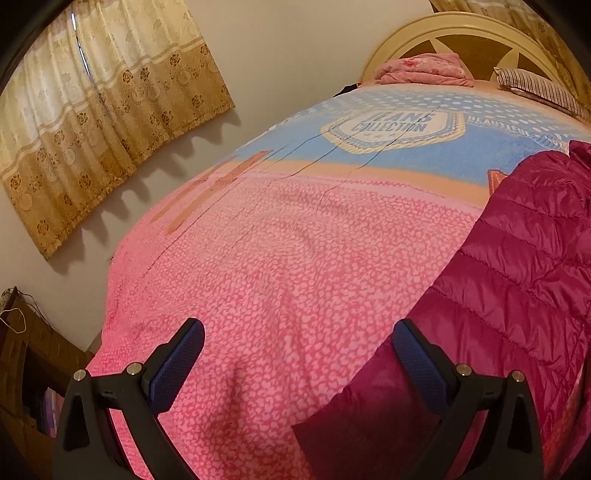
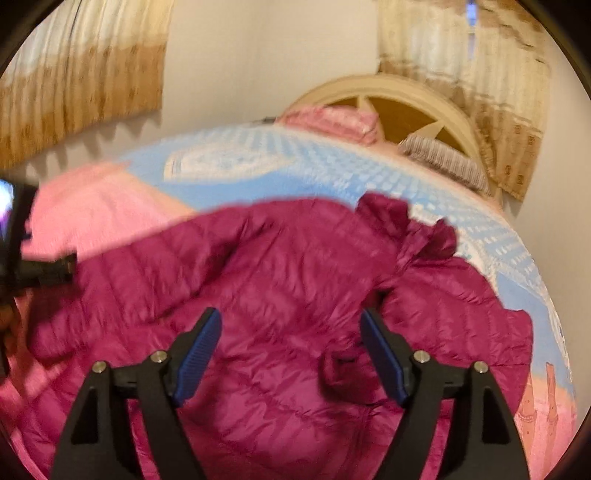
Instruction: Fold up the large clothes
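Note:
A magenta quilted puffer jacket [image 2: 295, 280] lies spread on the bed, its collar or hood bunched at the far side. It also shows at the right of the left wrist view [image 1: 517, 266]. My right gripper [image 2: 290, 325] is open and empty, hovering above the jacket's middle. My left gripper [image 1: 297, 334] is open and empty over the pink bedspread [image 1: 277, 277], its right finger above the jacket's left edge. The left gripper's body shows at the left edge of the right wrist view [image 2: 22, 251].
The bed has a cream headboard [image 1: 472, 33]. A folded pink blanket [image 1: 424, 70] and a striped pillow [image 1: 535, 88] lie at its head. Curtains [image 1: 92, 122] hang on the left wall. A wooden shelf unit [image 1: 33, 376] stands left of the bed.

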